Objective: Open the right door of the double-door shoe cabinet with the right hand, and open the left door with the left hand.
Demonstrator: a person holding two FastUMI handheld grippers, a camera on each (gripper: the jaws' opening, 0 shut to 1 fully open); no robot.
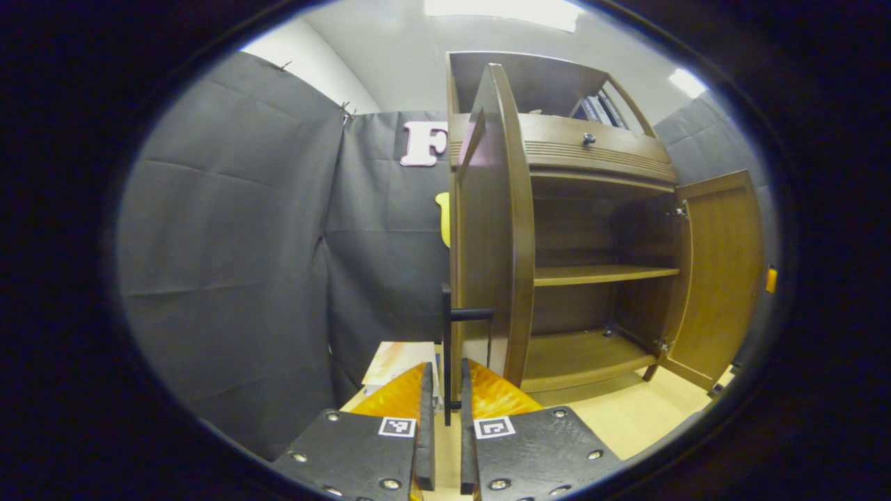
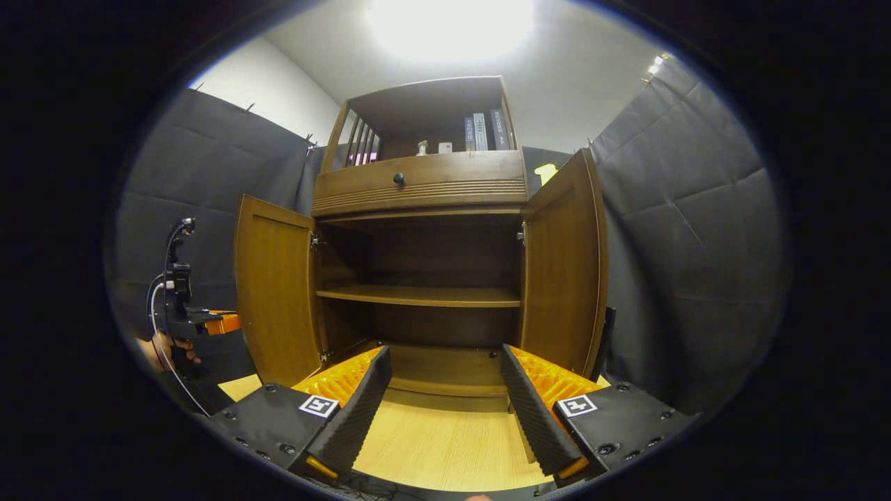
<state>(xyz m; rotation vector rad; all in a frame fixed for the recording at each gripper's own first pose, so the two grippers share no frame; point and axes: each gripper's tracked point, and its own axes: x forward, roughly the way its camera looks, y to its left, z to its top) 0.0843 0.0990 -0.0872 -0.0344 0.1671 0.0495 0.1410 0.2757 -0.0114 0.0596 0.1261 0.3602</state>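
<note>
My left gripper (image 1: 445,417) jaws squeeze the left door's handle (image 1: 447,348); right gripper (image 2: 445,410) jaws apart. Yanking could slam the door back.

Recording booth, black cloth walls (image 2: 689,229), wooden shoe cabinet (image 2: 424,188)

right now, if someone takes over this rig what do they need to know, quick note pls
Left gripper: shut on the left door handle, door swung wide open.
Right gripper: open, holding nothing, facing the cabinet from in front.
Left door and right door both stand open; the inner shelf looks bare.
Done: both doors opened.
Left: probably just let go of the handle and back the left gripper away.
</note>
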